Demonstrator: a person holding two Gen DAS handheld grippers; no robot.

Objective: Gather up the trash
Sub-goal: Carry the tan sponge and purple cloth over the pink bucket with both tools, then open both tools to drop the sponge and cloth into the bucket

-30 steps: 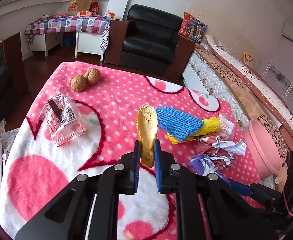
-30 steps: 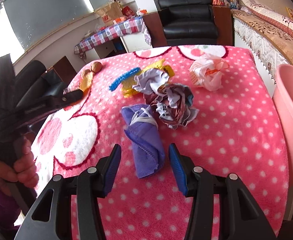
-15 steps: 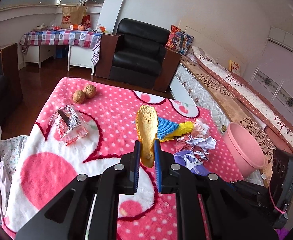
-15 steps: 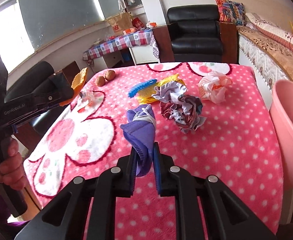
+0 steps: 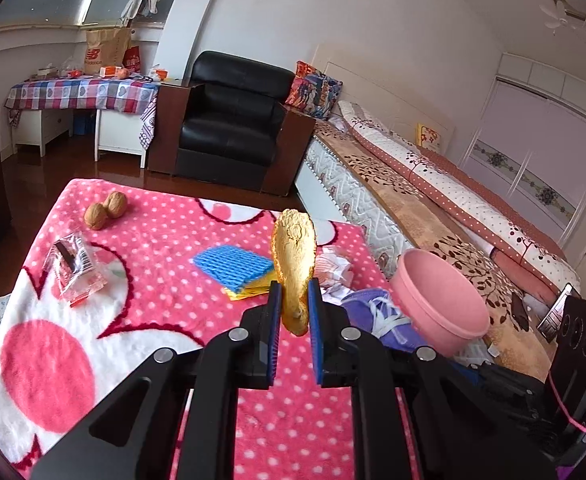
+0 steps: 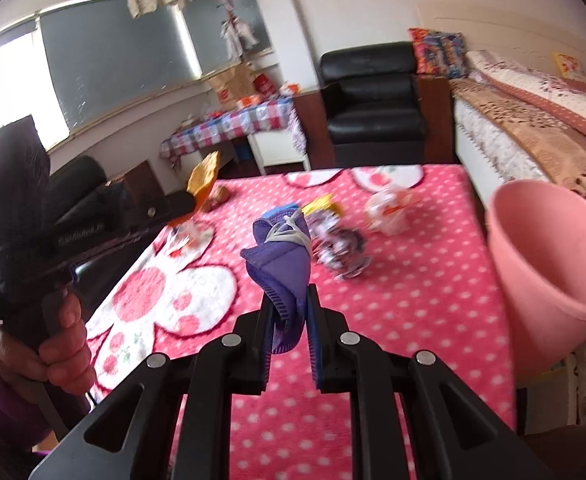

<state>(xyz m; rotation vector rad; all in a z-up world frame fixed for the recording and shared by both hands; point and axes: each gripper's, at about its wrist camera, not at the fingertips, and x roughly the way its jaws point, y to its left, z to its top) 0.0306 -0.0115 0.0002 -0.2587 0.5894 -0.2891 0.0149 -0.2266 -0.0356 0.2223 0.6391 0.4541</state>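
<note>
My left gripper (image 5: 295,312) is shut on a yellow-orange peel (image 5: 294,256) and holds it up above the pink dotted blanket (image 5: 165,300). My right gripper (image 6: 289,312) is shut on a purple face mask (image 6: 283,256), lifted off the blanket (image 6: 393,320). The pink bin (image 6: 549,264) stands at the table's right edge; it also shows in the left wrist view (image 5: 439,296). The left gripper with the peel (image 6: 203,176) shows at the left of the right wrist view.
On the blanket lie two walnuts (image 5: 105,210), a clear wrapper (image 5: 73,270), a blue foam net on a yellow one (image 5: 233,266), crumpled paper (image 6: 341,246) and a white crumpled wrapper (image 6: 389,210). A bed (image 5: 433,200) and a black armchair (image 5: 233,120) stand beyond.
My right gripper shut on the purple mask and lifted it off the blanket. Both grippers have risen and the left one has swung right, bringing the pink bin closer in view.
</note>
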